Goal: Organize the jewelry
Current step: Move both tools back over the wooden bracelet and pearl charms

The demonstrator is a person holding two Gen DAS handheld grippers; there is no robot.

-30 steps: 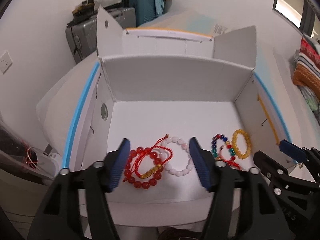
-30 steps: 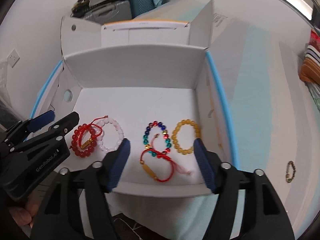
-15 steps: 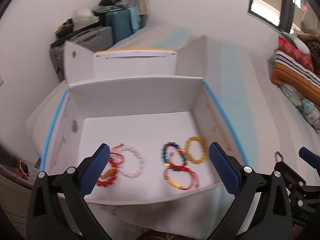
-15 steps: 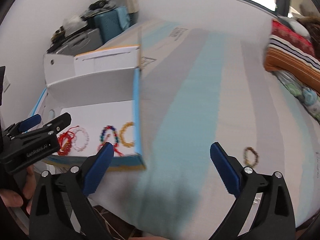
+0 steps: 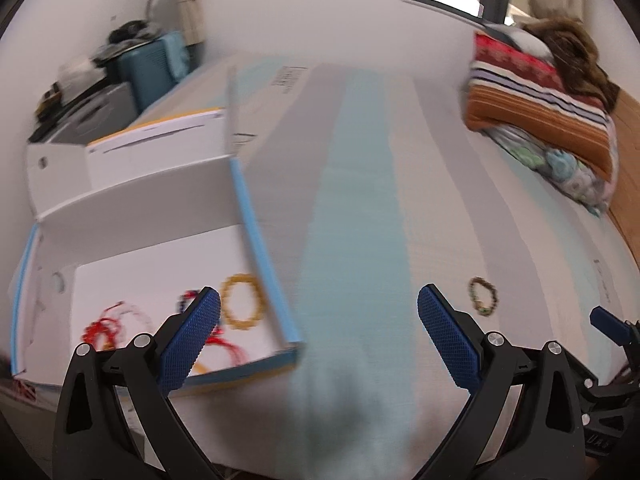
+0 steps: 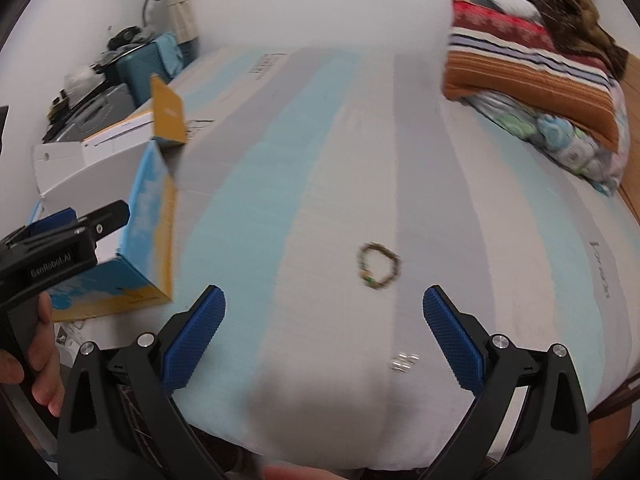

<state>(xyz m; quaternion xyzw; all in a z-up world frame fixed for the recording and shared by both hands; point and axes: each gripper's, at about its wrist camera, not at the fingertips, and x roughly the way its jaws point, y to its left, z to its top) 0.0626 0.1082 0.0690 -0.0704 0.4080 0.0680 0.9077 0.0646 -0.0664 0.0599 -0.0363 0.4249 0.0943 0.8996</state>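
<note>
An open white box with blue edges (image 5: 264, 240) lies at the left of the striped bed; it also shows in the right wrist view (image 6: 148, 216). Inside it lie a yellow bead bracelet (image 5: 243, 301), a multicoloured one and red ones (image 5: 102, 328), all blurred. A dark olive bead bracelet (image 6: 379, 266) lies loose on the bedsheet; it also shows in the left wrist view (image 5: 483, 296). My right gripper (image 6: 324, 332) is open and empty, just short of that bracelet. My left gripper (image 5: 318, 336) is open and empty over the sheet, right of the box.
A small silvery item (image 6: 405, 361) lies on the sheet near my right gripper. Folded striped blankets (image 6: 532, 76) are stacked at the far right. Suitcases and clutter (image 5: 132, 68) stand past the bed's far left. The striped sheet (image 6: 304, 168) spreads between box and blankets.
Both grippers have swung right, away from the box and over the sheet. Their jaws have opened wider. The loose olive bracelet now lies ahead of the right gripper.
</note>
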